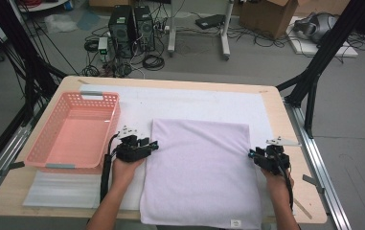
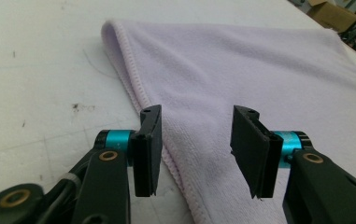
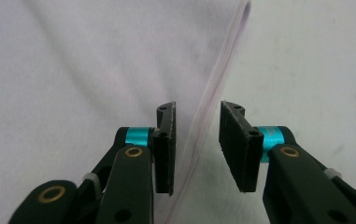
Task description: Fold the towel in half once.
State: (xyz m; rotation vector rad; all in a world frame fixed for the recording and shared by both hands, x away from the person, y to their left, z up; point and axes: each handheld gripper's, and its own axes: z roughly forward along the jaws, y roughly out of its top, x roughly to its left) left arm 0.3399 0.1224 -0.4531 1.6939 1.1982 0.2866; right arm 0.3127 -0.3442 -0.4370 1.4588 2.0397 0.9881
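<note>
Grippers, left [image 1: 155,143] and right [image 1: 251,154], gape unclenched at towel [image 1: 201,167] edges; pink basket [image 1: 74,129] stands left.

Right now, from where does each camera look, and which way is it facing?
High view: above the person's side, looking forward and down on the table; forearms, left tongs, right tongs, lilac towel, pink basket.
Left gripper view: on the left tongs, open, astride the towel's hemmed edge.
Right gripper view: on the right tongs, open, over the opposite edge.
Shared: the towel, white mat.
</note>
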